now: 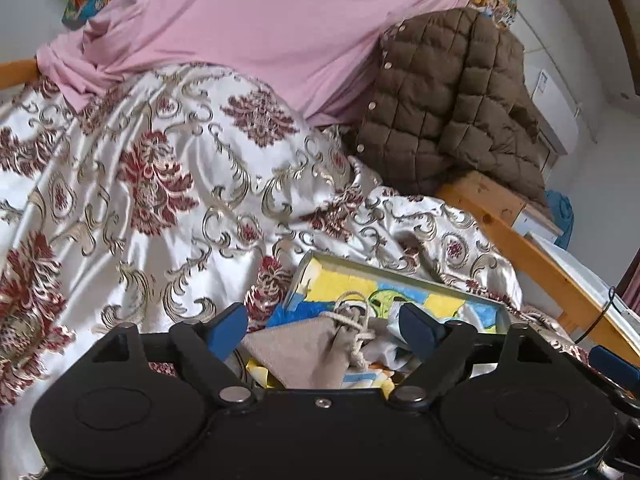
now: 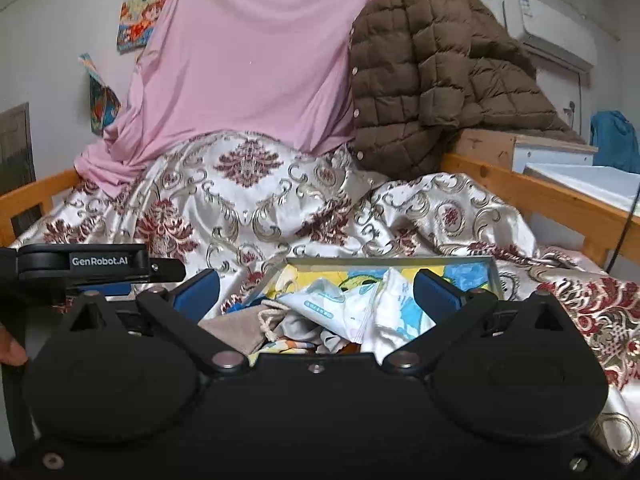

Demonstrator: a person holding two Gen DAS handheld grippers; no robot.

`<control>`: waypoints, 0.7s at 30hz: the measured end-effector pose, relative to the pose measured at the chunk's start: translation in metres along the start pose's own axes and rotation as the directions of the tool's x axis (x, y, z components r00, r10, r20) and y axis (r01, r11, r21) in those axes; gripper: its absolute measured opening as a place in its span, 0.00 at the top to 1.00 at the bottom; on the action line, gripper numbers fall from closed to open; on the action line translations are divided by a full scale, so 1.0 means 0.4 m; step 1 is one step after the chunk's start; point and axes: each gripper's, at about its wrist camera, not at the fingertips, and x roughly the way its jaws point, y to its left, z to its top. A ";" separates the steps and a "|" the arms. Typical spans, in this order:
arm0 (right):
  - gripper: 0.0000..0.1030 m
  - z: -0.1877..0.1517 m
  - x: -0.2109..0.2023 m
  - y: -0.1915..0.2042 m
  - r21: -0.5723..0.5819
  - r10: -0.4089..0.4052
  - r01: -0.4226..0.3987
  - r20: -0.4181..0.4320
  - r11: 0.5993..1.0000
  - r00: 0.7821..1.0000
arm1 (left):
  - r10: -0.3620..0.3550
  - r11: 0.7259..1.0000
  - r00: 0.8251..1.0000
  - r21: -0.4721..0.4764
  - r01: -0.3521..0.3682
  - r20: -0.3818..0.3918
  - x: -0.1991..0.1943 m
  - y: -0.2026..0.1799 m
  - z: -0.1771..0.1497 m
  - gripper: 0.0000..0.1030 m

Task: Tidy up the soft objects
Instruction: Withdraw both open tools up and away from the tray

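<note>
A metal tray (image 1: 404, 274) (image 2: 493, 278) with a yellow and blue cartoon lining lies on the patterned bedspread. In it lie a grey drawstring pouch (image 1: 304, 352) (image 2: 236, 330), white tissue packets (image 2: 332, 306) and white cloth pieces (image 2: 400, 312). My left gripper (image 1: 322, 330) is open just above the pouch, its blue pads either side of it. My right gripper (image 2: 316, 294) is open over the tissue packets and cloth. The left gripper also shows at the left of the right wrist view (image 2: 84, 266).
The white, red and gold bedspread (image 1: 160, 184) (image 2: 248, 204) covers the bed. A pink cloth (image 1: 260, 28) (image 2: 248, 60) and a brown quilted jacket (image 1: 448, 100) (image 2: 432, 84) hang at the far end. A wooden bed rail (image 1: 532, 256) (image 2: 560, 196) runs on the right.
</note>
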 end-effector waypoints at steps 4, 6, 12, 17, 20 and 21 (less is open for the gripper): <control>0.01 -0.001 -0.076 -0.008 0.014 -0.005 0.004 0.048 1.000 0.999 | -0.007 0.999 0.999 0.037 0.006 0.039 -0.048 -0.022 0.005 0.12; 0.01 -0.003 -0.110 -0.011 0.013 -0.012 0.011 0.068 1.000 0.998 | -0.011 0.998 0.999 0.067 0.007 0.053 -0.071 -0.038 0.004 0.10; 0.01 -0.013 -0.208 -0.029 0.041 -0.052 0.048 0.112 0.998 0.992 | -0.032 0.992 0.994 0.128 0.019 0.102 -0.151 -0.068 -0.034 0.07; 0.01 -0.048 -0.299 -0.047 0.069 -0.092 0.084 0.116 0.994 0.989 | -0.030 0.984 0.995 0.178 0.013 0.091 -0.210 -0.085 -0.078 0.04; 0.01 -0.067 -0.345 -0.057 0.090 -0.113 0.103 0.116 0.991 0.987 | -0.032 0.981 0.994 0.194 0.011 0.103 -0.250 -0.098 -0.099 0.02; 0.01 -0.076 -0.366 -0.060 0.097 -0.124 0.113 0.120 0.989 0.985 | -0.036 0.980 0.994 0.200 0.014 0.107 -0.264 -0.104 -0.105 0.02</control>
